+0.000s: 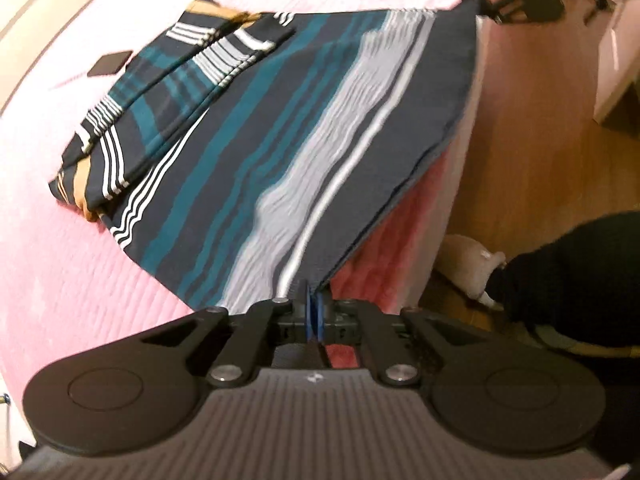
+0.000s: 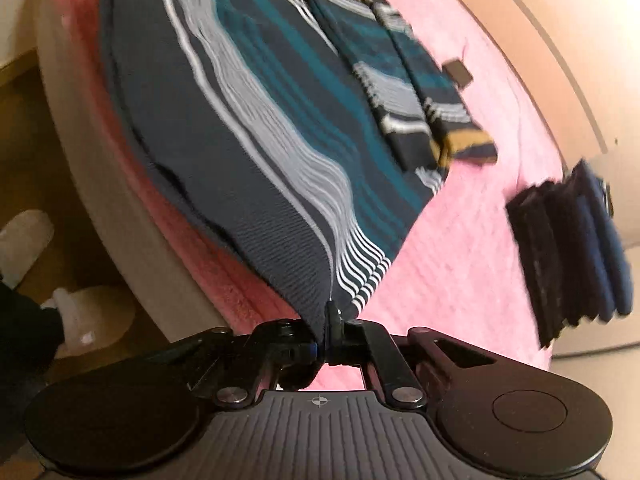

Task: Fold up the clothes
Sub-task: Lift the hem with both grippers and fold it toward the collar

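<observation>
The striped garment (image 1: pixel 288 128) lies spread across the pink bedspread (image 1: pixel 60 280), its bottom hem lifted off the edge of the bed by both grippers. It is dark navy with teal bands, a pale grey wavy band and thin white lines, and there is some mustard colour at the far end, where the sleeves are folded in over the body. The left gripper (image 1: pixel 314 314) has its jaws pressed together on one hem corner, the cloth pinched between the blue pads. The right gripper (image 2: pixel 326 336) is likewise clamped on the other hem corner, the fabric pulled to a point where it enters the jaws. From the left wrist view the right gripper shows at the far top corner of the hem, so the edge is stretched taut between the two. A small dark flat object (image 1: pixel 110 63) lies on the bedspread just beside the sleeves. A stack of dark folded clothes (image 2: pixel 576 248) sits on the bed, well apart from the garment. Below the bed edge there is wooden floor (image 1: pixel 532 120) and a pale slipper (image 2: pixel 24 246)
</observation>
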`<state>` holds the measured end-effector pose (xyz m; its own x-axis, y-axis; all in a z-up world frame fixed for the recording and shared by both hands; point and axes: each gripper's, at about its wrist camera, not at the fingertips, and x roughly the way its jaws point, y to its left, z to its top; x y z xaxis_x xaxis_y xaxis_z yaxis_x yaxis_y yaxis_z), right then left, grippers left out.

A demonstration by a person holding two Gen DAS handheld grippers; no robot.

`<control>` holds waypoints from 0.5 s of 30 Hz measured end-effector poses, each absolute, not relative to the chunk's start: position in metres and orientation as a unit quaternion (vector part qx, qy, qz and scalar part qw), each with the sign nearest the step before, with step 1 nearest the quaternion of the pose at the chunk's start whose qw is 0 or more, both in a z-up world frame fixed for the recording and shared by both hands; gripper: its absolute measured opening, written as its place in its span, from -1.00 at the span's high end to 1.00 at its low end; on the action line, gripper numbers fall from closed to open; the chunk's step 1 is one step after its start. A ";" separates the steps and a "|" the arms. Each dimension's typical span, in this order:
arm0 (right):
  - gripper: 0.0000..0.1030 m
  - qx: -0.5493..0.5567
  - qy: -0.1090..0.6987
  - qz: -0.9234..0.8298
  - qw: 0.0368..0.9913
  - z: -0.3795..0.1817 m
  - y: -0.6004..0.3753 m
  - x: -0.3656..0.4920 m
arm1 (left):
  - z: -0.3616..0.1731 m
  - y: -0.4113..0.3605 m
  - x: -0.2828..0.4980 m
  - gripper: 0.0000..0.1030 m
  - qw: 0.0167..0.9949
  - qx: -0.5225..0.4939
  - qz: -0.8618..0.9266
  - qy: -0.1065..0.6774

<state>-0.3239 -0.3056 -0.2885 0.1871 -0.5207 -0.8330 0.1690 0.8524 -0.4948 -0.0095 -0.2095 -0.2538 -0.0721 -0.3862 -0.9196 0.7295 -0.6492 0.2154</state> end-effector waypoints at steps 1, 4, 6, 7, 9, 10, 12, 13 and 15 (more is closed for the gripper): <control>0.98 -0.150 0.597 -0.222 0.756 -0.279 -0.299 -0.326 | -0.249 -0.201 -0.008 0.99 0.394 0.556 -0.715 0.156; 0.98 -0.139 0.606 -0.204 0.756 -0.259 -0.273 -0.330 | -0.233 -0.178 -0.003 0.99 0.408 0.544 -0.713 0.169; 0.98 -0.122 0.619 -0.193 0.752 -0.252 -0.258 -0.335 | -0.228 -0.159 -0.003 0.99 0.401 0.539 -0.717 0.184; 0.98 -0.112 0.627 -0.186 0.748 -0.250 -0.246 -0.338 | -0.226 -0.149 -0.003 0.99 0.397 0.536 -0.719 0.192; 0.98 -0.093 0.644 -0.172 0.740 -0.246 -0.220 -0.344 | -0.224 -0.129 -0.005 0.99 0.384 0.533 -0.724 0.210; 0.98 -0.083 0.652 -0.165 0.736 -0.244 -0.208 -0.347 | -0.224 -0.118 -0.006 0.99 0.373 0.533 -0.727 0.220; 0.98 -0.066 0.666 -0.157 0.726 -0.237 -0.188 -0.351 | -0.224 -0.102 -0.006 0.99 0.353 0.530 -0.731 0.244; 0.98 -0.057 0.673 -0.154 0.721 -0.233 -0.179 -0.353 | -0.223 -0.097 -0.004 0.99 0.347 0.522 -0.733 0.265; 0.98 -0.043 0.683 -0.150 0.713 -0.223 -0.166 -0.355 | -0.219 -0.091 0.002 0.99 0.340 0.509 -0.735 0.292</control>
<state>-0.3547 -0.1656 -0.2232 0.0204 -0.2735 -0.9617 0.1555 0.9510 -0.2671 0.0023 -0.0913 -0.2185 -0.2515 -0.2023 -0.9465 0.7963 -0.5991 -0.0835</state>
